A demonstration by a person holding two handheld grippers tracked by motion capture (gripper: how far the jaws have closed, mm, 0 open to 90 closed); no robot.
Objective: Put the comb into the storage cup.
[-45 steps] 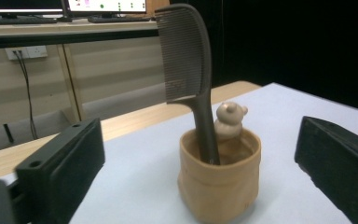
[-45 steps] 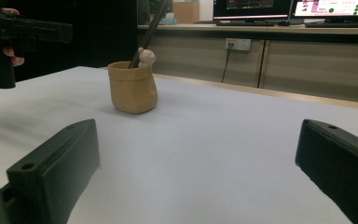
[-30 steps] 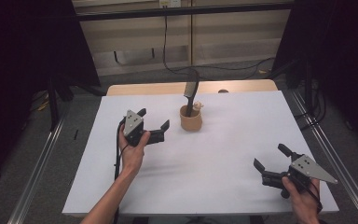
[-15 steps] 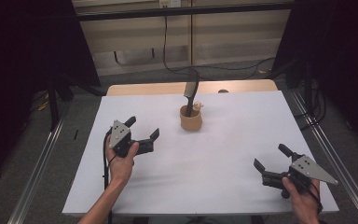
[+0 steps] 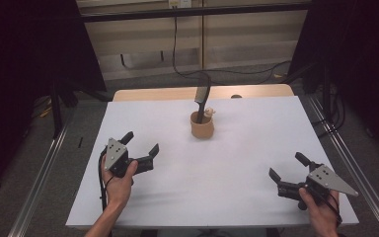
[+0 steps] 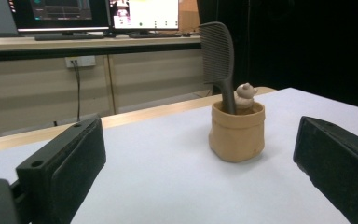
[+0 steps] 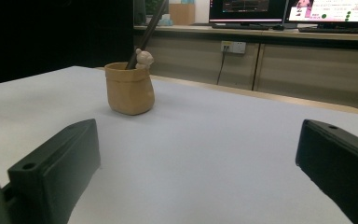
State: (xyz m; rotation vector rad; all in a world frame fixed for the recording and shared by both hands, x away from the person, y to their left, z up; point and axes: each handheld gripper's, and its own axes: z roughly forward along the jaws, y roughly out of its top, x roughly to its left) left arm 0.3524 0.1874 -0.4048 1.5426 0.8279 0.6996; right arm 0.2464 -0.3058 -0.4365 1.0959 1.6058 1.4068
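A tan pot (image 5: 202, 127) (image 6: 237, 132) (image 7: 129, 89) stands upright near the back middle of the white table (image 5: 237, 163). A dark comb (image 5: 202, 101) (image 6: 218, 60) stands in it, beside a small beige bear figure (image 6: 245, 94) (image 7: 144, 58). My left gripper (image 5: 140, 144) (image 6: 200, 182) rests low at the front left, open and empty, its jaws pointing toward the pot. My right gripper (image 5: 288, 168) (image 7: 200, 172) sits at the front right corner, open and empty, well short of the pot.
A wooden bench edge (image 5: 168, 94) runs behind the table. Metal rails (image 5: 39, 177) flank both sides. Cables (image 5: 177, 54) hang along the back wall. Monitors (image 7: 335, 10) sit on a far desk.
My left gripper has drawn back from near the pot toward the front left of the table, still open. The right gripper has stayed put.
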